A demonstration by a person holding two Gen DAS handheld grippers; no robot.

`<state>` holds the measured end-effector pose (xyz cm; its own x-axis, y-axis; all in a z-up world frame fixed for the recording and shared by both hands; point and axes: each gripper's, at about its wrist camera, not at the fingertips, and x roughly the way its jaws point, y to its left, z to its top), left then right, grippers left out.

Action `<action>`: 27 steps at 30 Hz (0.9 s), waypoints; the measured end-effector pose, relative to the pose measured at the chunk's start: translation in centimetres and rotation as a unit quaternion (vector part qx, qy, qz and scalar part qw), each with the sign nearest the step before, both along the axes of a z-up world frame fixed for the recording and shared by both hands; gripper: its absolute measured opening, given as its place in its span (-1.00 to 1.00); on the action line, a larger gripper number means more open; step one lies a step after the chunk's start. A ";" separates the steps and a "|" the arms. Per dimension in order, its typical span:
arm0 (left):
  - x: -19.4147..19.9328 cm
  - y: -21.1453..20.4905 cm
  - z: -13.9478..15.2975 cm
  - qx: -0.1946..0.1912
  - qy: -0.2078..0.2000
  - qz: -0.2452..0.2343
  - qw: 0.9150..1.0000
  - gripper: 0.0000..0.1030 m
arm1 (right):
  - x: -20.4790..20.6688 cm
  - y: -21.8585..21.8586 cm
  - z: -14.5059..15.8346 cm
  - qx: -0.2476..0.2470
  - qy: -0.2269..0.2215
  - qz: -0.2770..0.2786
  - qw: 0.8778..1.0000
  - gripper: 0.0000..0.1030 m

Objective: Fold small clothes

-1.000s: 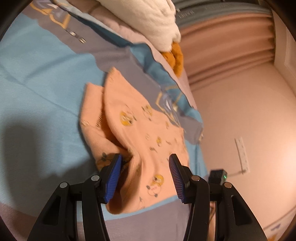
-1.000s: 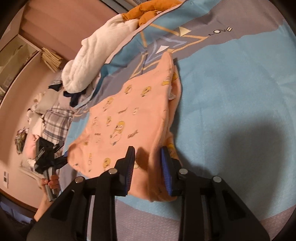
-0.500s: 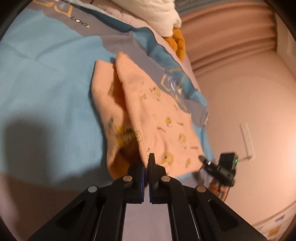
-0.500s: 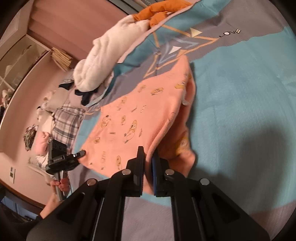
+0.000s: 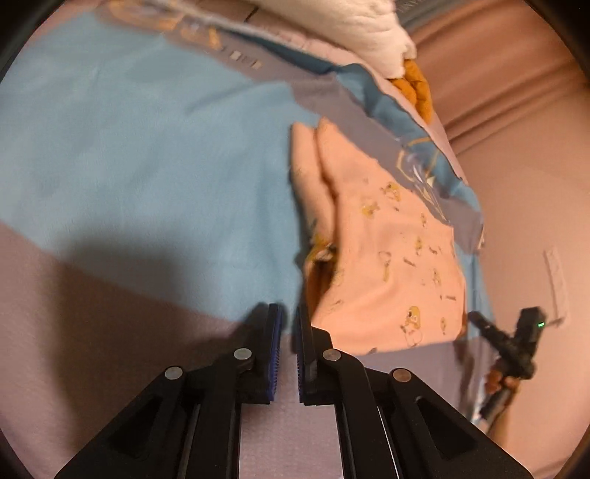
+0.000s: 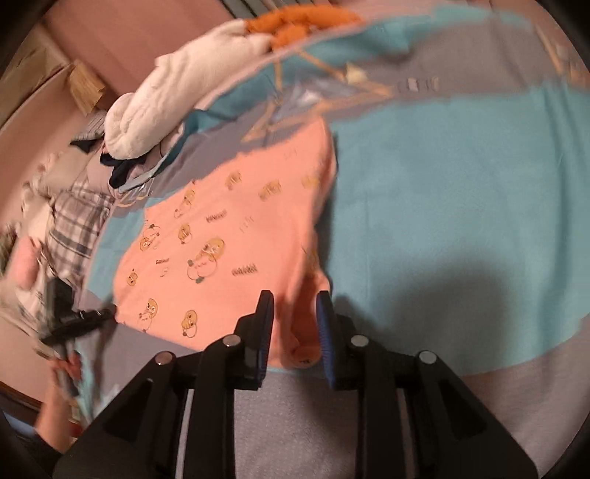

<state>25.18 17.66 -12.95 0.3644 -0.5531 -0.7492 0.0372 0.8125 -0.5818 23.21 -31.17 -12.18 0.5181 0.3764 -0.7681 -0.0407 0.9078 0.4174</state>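
Note:
A small peach garment (image 5: 387, 258) printed with yellow cartoon figures lies on a blue and grey bedspread (image 5: 147, 147), its left side doubled over in a fold. My left gripper (image 5: 287, 313) is just left of the garment's near corner, jaws shut with only bedspread showing behind them. In the right wrist view the garment (image 6: 228, 235) lies mostly flat, with a bunched fold along its right edge. My right gripper (image 6: 295, 298) straddles that fold at the near edge. Its jaws are opening and the cloth lies loose between them.
A white padded blanket (image 6: 177, 95) and an orange cloth (image 6: 295, 22) are heaped at the far side of the bedspread (image 6: 442, 184). Plaid and dark clothes (image 6: 73, 221) are piled at the left. A hand (image 5: 497, 383) holds the other gripper's handle off the bed's right edge.
Both grippers closed on the garment's near edge half a second ago. Since then the left has swung left off the cloth and stayed shut, and the right jaws have parted over the fold.

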 end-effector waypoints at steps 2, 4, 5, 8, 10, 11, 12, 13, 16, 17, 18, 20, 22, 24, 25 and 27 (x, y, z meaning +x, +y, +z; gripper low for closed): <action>0.0 -0.4 1.1 0.016 -0.023 -0.002 1.000 -0.98 | -0.1 0.7 1.2 -0.009 -0.021 0.020 1.000 -0.52; 0.4 -1.8 2.3 0.022 -0.044 -0.018 0.999 -0.98 | -0.1 1.9 1.9 -0.008 -0.038 0.050 0.998 -0.52; 0.4 -2.4 2.4 0.019 -0.048 -0.029 0.998 -0.98 | 0.1 2.8 2.0 -0.007 -0.043 0.065 0.997 -0.52; 2.1 -5.7 2.5 0.020 -0.050 -0.067 0.996 -0.98 | 1.2 5.5 1.4 -0.013 -0.043 0.097 0.994 -0.53; 3.2 -7.9 2.1 0.029 -0.053 -0.086 0.994 -0.98 | 2.2 7.7 0.7 -0.031 -0.040 0.113 0.992 -0.53; 3.5 -8.6 1.9 0.032 -0.053 -0.091 0.994 -0.98 | 2.4 8.5 0.6 -0.038 -0.041 0.118 0.991 -0.53; 4.0 -9.3 1.5 0.036 -0.052 -0.095 0.994 -0.98 | 2.8 9.6 0.3 -0.045 -0.042 0.124 0.990 -0.53; 4.5 -9.9 1.0 0.040 -0.047 -0.098 0.993 -0.98 | 3.4 10.7 0.0 -0.051 -0.045 0.133 0.989 -0.56; 5.4 -10.8 -0.3 0.070 -0.038 -0.099 0.992 -0.98 | 5.5 13.7 -0.6 -0.062 -0.048 0.152 0.985 -0.57; 5.8 -11.0 -0.8 0.078 -0.033 -0.099 0.991 -0.97 | 6.3 14.4 -0.9 -0.067 -0.045 0.157 0.984 -0.57; 6.1 -11.1 -1.1 0.079 -0.031 -0.098 0.992 -0.97 | 7.1 15.4 -1.1 -0.073 -0.044 0.160 0.983 -0.57; 6.4 -10.9 -1.3 0.070 -0.033 -0.096 0.992 -0.97 | 9.2 17.3 -1.8 -0.083 -0.036 0.165 0.982 -0.53; 6.5 -10.5 -1.2 0.066 -0.034 -0.095 0.993 -0.97 | 10.7 18.7 -2.5 -0.094 -0.023 0.165 0.982 -0.52; 6.3 -10.3 -1.0 0.068 -0.035 -0.095 0.993 -0.94 | 12.1 19.6 -3.1 -0.105 -0.011 0.154 0.982 -0.55; 6.1 -10.2 -0.9 0.068 -0.037 -0.094 0.993 -0.81 | 12.9 20.0 -3.2 -0.106 -0.006 0.147 0.983 -0.56; 5.6 -9.4 -0.4 0.056 -0.041 -0.091 0.993 -0.27 | 14.2 20.3 -3.0 -0.103 -0.003 0.131 0.986 -0.56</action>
